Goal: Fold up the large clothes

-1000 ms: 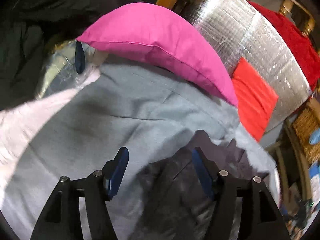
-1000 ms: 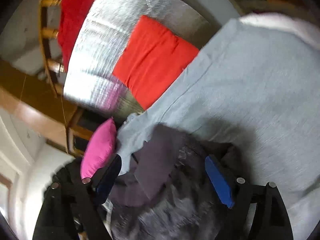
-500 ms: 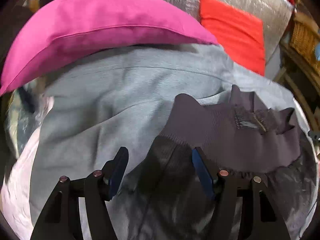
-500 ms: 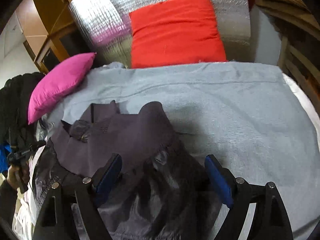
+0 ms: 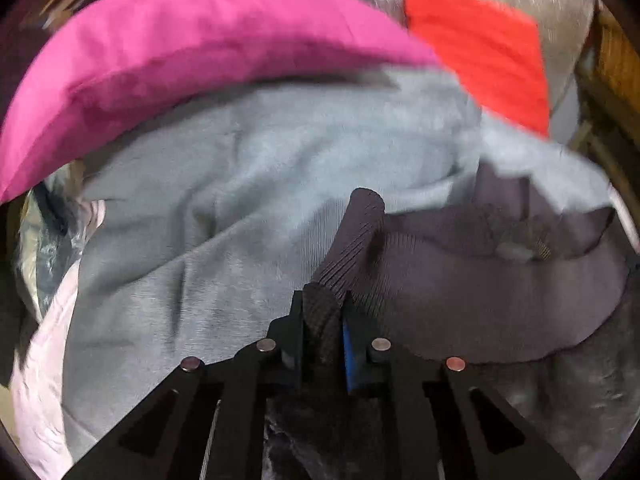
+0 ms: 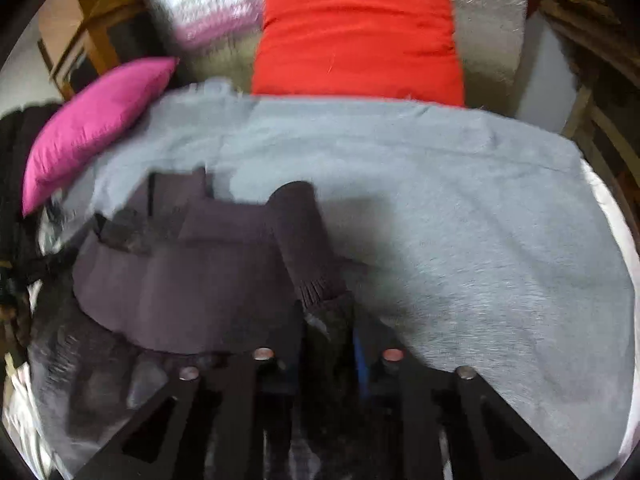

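Already both grippers were closing on the dark ribbed-hem jacket [image 5: 460,300], which lay on a grey blanket [image 5: 240,200].
Left gripper [image 5: 322,320] and right gripper [image 6: 330,320] each pinched hem fabric at six o'clock; lifting together probably came next.

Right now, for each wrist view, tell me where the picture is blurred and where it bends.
Left wrist view: motion smear on the pink cushion and red cushion; the ribbed cuff near the left gripper stays crisp. Right wrist view: the dark jacket and grey blanket are soft throughout. Both views bow towards a dark round fisheye rim.
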`<move>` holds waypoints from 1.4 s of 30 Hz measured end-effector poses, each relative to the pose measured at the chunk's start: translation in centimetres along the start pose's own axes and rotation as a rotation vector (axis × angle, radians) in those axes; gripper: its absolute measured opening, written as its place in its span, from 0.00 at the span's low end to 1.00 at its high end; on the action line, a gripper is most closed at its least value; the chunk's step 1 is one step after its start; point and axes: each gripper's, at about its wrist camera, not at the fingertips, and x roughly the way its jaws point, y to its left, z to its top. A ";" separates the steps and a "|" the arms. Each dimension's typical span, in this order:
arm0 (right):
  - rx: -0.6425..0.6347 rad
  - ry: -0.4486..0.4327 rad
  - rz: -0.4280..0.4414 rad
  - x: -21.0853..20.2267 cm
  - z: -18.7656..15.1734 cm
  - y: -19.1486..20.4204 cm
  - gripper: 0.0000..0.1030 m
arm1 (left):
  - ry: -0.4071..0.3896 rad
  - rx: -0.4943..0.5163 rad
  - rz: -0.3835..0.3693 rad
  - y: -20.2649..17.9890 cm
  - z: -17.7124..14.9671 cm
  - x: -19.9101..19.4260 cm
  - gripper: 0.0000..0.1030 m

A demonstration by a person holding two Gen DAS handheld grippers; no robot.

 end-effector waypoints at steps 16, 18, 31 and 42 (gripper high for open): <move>0.298 -0.070 0.113 0.7 -1.3 -5.9 0.71 | 0.002 -0.068 -0.071 0.6 0.3 2.3 0.28; 0.250 -0.102 0.129 -0.6 -0.7 -5.7 0.71 | -0.035 -0.071 -0.088 0.9 0.7 1.7 0.42; -0.021 -0.090 -0.007 -0.9 1.8 -0.2 0.09 | -0.050 -0.006 -0.066 0.1 1.3 1.3 0.16; 0.288 0.001 0.038 4.4 1.0 -6.8 0.07 | 0.070 -0.156 -0.071 1.8 0.5 5.3 0.21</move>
